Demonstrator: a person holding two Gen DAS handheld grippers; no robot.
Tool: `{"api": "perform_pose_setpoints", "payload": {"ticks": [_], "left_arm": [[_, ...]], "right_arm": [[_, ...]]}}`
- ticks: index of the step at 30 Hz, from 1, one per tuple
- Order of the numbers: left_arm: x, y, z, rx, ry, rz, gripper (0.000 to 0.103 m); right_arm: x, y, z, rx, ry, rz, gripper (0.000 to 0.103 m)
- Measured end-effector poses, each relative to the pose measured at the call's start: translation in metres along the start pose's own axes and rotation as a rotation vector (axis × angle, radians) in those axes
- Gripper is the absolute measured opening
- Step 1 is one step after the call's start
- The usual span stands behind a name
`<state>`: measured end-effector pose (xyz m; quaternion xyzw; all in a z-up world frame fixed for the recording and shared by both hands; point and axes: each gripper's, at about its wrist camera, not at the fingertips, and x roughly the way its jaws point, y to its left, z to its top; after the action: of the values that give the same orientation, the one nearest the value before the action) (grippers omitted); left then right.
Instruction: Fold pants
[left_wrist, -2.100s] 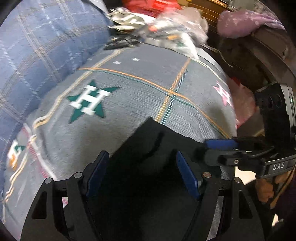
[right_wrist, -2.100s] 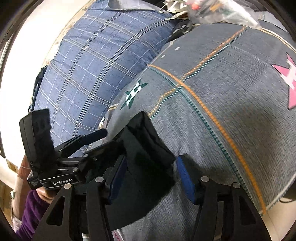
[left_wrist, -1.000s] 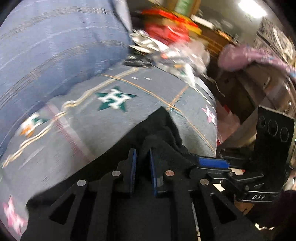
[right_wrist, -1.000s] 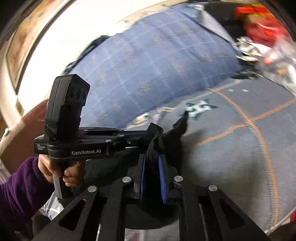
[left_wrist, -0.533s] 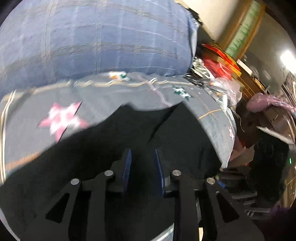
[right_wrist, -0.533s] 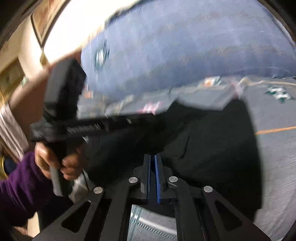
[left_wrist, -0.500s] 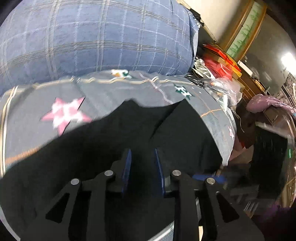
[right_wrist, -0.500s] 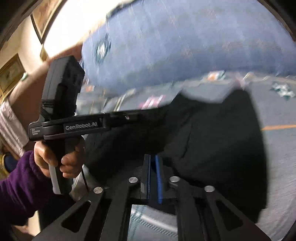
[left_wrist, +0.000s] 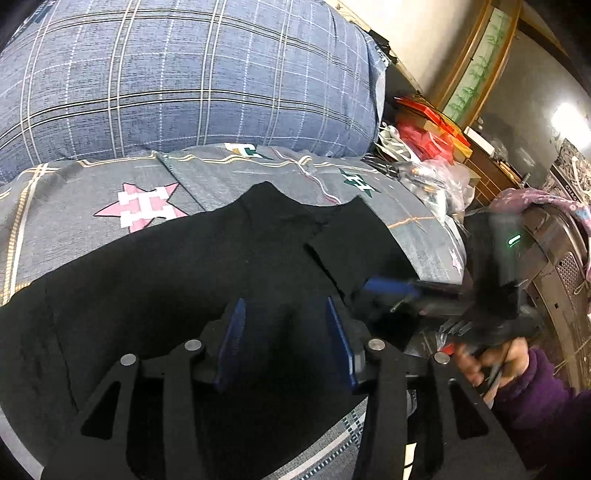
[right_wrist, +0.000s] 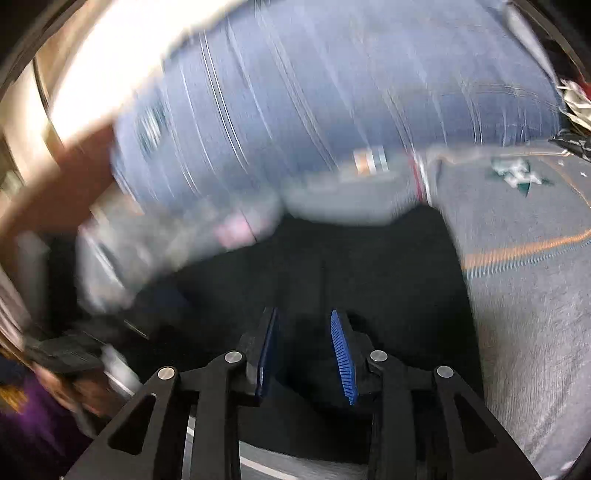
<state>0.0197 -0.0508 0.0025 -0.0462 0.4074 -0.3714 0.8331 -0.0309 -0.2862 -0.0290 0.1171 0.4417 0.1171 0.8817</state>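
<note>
The black pants (left_wrist: 207, 266) lie spread across the lower centre of the frame on my grey star-patterned bedspread (left_wrist: 85, 221); half a second ago both my claws were pinched on the cloth, and now both have let go. My left gripper (left_wrist: 284, 343) stands with its blue pads parted over the fabric, and my right gripper (right_wrist: 304, 354) is likewise released, jaws apart above the dark cloth. The right view is smeared by motion. The blue plaid quilt (left_wrist: 177, 77) fills the upper left. No writing reads clearly now; only an "H" shape inside the pink star (left_wrist: 142, 206) shows
</note>
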Motion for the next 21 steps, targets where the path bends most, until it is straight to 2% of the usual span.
{"api": "perform_pose_setpoints", "payload": {"ticks": [2,5,8,10,12,14,15,16,19,21], "left_arm": [[-0.001,0.002,-0.001,-0.001,-0.003,0.018,0.043],[-0.005,0.004,0.000,-0.019,-0.011,0.065,0.045],[-0.014,0.006,0.000,-0.018,-0.030,0.137,0.059],[-0.028,0.010,-0.001,-0.034,-0.063,0.196,0.061],[-0.045,0.019,-0.005,-0.075,-0.095,0.226,0.063],[-0.060,0.029,-0.010,-0.113,-0.121,0.256,0.065],[-0.072,0.035,-0.016,-0.137,-0.144,0.286,0.065],[-0.078,0.039,-0.019,-0.150,-0.156,0.306,0.065],[-0.100,0.050,-0.034,-0.186,-0.198,0.385,0.067],[-0.110,0.056,-0.042,-0.209,-0.217,0.429,0.068]], "right_arm": [[-0.009,0.012,0.004,-0.062,-0.041,0.006,0.033],[-0.022,0.014,0.008,-0.055,-0.119,0.001,0.033],[-0.028,0.013,0.017,-0.016,-0.187,-0.026,0.033],[-0.026,0.015,0.022,-0.007,-0.209,-0.075,0.035],[-0.013,0.016,0.033,0.015,-0.206,-0.120,0.036],[0.004,0.010,0.039,0.059,-0.153,-0.128,0.044],[0.019,0.006,0.040,0.075,-0.082,-0.140,0.055],[0.025,0.005,0.038,0.067,-0.064,-0.166,0.056],[0.017,0.018,0.032,-0.022,-0.101,-0.208,0.056],[0.005,0.017,0.029,-0.003,-0.154,-0.186,0.056]]}}
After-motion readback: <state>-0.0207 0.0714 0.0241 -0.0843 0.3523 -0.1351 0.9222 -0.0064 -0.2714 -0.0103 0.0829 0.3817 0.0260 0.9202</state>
